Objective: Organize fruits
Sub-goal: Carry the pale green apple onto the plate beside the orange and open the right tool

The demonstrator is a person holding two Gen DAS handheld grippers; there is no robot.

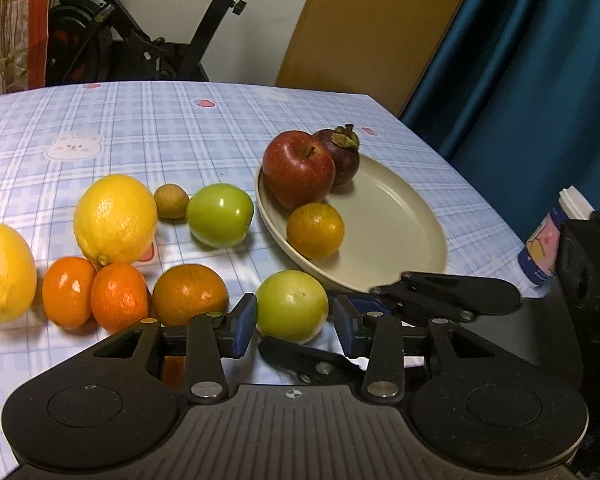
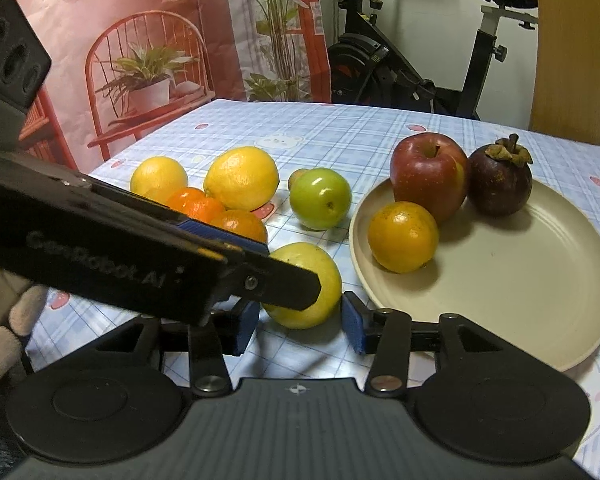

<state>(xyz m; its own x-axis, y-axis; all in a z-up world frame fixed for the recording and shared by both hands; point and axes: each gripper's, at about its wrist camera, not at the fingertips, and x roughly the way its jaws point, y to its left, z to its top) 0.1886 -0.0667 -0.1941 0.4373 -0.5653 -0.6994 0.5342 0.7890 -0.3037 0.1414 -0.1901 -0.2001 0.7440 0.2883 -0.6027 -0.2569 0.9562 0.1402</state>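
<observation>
A pale green fruit [image 1: 292, 304] [image 2: 324, 276] rests on the checked tablecloth just left of the beige plate [image 1: 400, 232] [image 2: 500, 280]. My left gripper [image 1: 294, 320] [image 2: 292, 270] is shut on it, its blue pads against the fruit's sides. My right gripper [image 2: 300, 324] [image 1: 318, 316] straddles the same fruit crosswise and stands open, pads just off it. On the plate lie a red apple [image 1: 298, 168] [image 2: 428, 172], a mangosteen [image 1: 342, 154] [image 2: 500, 180] and an orange [image 1: 315, 230] [image 2: 403, 236].
Left of the plate lie a green apple [image 1: 220, 216], a small brown fruit [image 1: 171, 201], two lemons [image 1: 116, 218] and three oranges [image 1: 120, 296]. A small printed bottle [image 1: 548, 240] stands near the table's right edge. An exercise bike [image 1: 140, 40] stands behind the table.
</observation>
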